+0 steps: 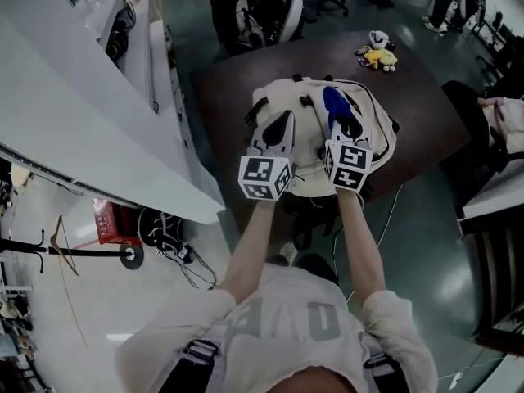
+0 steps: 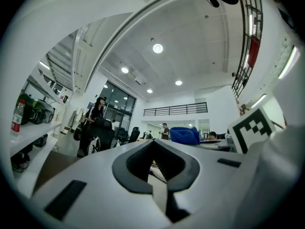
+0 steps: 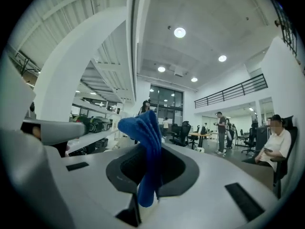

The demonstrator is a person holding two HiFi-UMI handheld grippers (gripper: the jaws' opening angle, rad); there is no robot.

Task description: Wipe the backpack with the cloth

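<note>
Room: open office hall, dark bench mid-floor.
Risk, backpack: backpack likely slides when wiped, since nothing pins it.
Risk, cloth: blue cloth is pinched by one fold and could pull free if it snags on a strap.
Position: backpack lies on the bench, under both tongs; contact unclear.
Left tongs: jaws together, empty.
Right tongs: clamped on the cloth.

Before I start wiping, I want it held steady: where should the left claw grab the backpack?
Probably the dark strap at the backpack's left edge, approached from the left. The pack lies flat and bulging, too broad for the left claw, while the strap sticks out thin; that leaves the top free for the cloth.
</note>
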